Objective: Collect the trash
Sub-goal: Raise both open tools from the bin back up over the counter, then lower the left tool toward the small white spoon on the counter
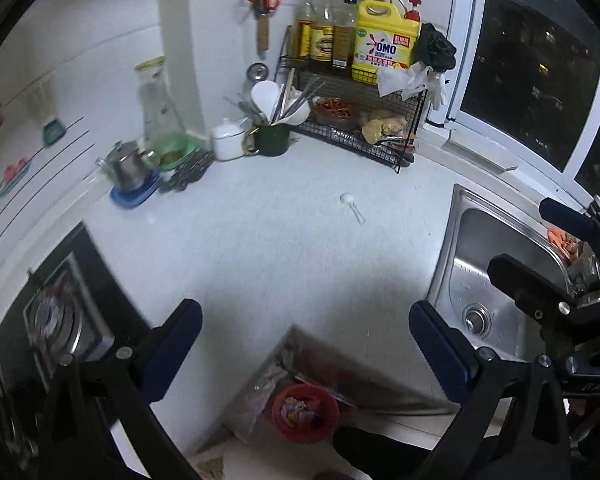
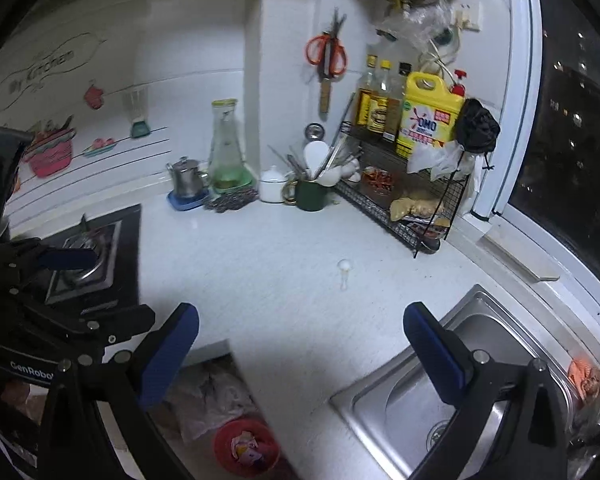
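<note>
A small white plastic spoon (image 1: 352, 207) lies alone on the white speckled surface (image 1: 260, 248), in front of the black wire rack (image 1: 364, 136). The left gripper (image 1: 304, 344) and right gripper (image 2: 300, 344) hover over the near edge, fingers spread and empty. A red round bin (image 2: 247, 446) with wrappers sits on the floor below.

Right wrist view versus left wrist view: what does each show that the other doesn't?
Only the right wrist view shows the "My Kitchen" wall lettering and the left gripper. Only the left wrist view shows the right gripper, its jaws apart. Both share the white spoon lying on the countertop, the sink, the red trash bin and the yellow detergent jug.
</note>
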The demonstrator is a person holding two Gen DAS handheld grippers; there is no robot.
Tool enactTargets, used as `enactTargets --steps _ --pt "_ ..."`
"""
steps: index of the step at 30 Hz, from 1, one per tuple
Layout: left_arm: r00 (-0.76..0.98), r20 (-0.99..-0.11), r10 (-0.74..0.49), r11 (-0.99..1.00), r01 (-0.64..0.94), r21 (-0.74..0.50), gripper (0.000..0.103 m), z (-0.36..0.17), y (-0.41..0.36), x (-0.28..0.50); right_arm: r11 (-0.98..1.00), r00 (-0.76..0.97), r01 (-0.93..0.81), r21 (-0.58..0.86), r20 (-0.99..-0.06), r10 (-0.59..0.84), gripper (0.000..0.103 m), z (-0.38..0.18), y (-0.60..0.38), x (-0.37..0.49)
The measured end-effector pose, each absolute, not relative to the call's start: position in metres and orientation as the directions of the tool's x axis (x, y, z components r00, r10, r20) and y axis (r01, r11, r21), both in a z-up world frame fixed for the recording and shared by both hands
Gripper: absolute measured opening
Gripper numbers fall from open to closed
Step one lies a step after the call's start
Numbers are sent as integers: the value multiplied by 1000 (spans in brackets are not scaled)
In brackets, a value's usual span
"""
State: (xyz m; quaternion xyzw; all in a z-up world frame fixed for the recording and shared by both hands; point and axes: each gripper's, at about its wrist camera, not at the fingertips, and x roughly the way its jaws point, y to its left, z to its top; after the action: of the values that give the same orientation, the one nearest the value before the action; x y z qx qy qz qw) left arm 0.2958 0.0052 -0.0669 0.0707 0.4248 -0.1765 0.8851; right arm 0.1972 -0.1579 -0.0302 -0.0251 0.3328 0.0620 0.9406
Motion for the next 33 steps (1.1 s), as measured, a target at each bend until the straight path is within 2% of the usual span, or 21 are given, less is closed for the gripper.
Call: enactTargets --steps 8,18,30,33 --pt "494 -822 -284 898 437 -48 103 -86 -53 378 996 735 -85 22 -674 77 102 -46 -203 263" --pt "315 -897 -309 872 471 -134 103 -150 -126 467 1000 624 4 30 -781 21 102 -91 -261 336" --pt "197 -951 -237 892 432 -133 103 -222 -169 538 997 513 48 56 -858 23 102 -153 -301 404" --pt "176 -958 -225 891 436 -128 99 -234 -176 550 997 500 52 62 -866 28 102 -164 -306 415"
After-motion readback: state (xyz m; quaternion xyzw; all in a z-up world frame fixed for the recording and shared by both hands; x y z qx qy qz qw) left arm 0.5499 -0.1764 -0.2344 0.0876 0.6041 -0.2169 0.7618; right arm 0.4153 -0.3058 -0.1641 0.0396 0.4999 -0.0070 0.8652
